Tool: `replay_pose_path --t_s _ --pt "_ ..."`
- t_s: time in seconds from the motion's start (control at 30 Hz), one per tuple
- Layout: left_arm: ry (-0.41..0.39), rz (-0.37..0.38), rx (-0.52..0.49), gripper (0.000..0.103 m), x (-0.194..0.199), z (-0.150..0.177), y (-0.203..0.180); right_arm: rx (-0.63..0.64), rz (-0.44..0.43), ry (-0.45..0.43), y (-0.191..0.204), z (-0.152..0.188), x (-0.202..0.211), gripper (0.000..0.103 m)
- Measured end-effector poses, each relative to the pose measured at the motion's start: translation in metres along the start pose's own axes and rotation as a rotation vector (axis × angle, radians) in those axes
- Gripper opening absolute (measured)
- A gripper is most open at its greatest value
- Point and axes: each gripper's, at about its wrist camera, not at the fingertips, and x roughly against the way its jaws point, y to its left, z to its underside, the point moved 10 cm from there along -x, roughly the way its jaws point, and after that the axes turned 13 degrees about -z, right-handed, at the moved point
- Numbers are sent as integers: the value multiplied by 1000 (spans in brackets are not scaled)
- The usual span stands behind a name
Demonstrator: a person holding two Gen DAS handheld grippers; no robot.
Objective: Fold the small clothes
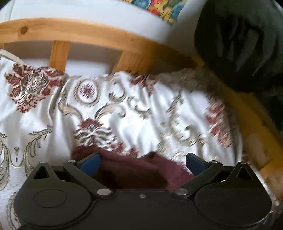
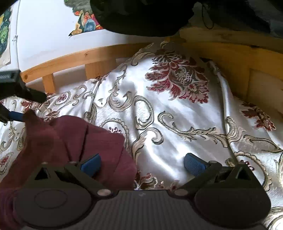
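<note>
Lying on a bed, a dark red garment [image 2: 74,141] rests in soft folds on a white bedspread [image 2: 176,123] patterned with beige scrolls and red flowers. In the right wrist view the garment fills the lower left, and one raised corner of it sits just beside a blue fingertip of the left tongs [image 2: 15,115] at the far left edge; whether that tip touches the cloth cannot be told. In the left wrist view, which is blurred, the left tongs [image 1: 142,165] are spread wide with the garment [image 1: 134,169] below and between the blue pads [image 1: 91,163], which do not press on it.

Further right, the right tongs [image 2: 142,163] also stand spread wide. Their left pad [image 2: 91,164] is over the right edge of the garment, and their right pad hangs over bare bedspread; nothing is pinched between them.

Behind the bedspread a wooden bed rail [image 2: 79,58] with short upright posts runs along a white wall [image 2: 49,31] bearing a colourful picture [image 2: 86,24]. A dark cloth [image 2: 141,16] hangs at the top, over the wooden headboard [image 2: 230,51] on the right.
</note>
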Motion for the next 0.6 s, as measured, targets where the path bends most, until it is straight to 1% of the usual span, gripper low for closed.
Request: replay_pose_path --t_s 0.07,0.13,0.23,0.3,0.37,0.47,0.6 --pt "-29 26 22 102 14 0 0 -19 9 -13 -3 -2 2 103" --pt "-49 29 43 102 32 3 4 -28 3 -28 -3 -5 3 103" --pt "-72 33 64 102 59 15 13 -44 -54 -80 2 -13 7 103" --pt "-62 28 55 102 74 30 20 -32 -130 -128 11 -23 12 103" --pt "-31 18 24 102 84 49 24 -2 -225 -129 23 -29 11 103" --pt "4 -2 -29 102 95 77 28 14 -340 -113 38 -30 5 103" --pt "-3 -15 -132 102 112 108 26 -48 -456 -53 50 -25 -13 103"
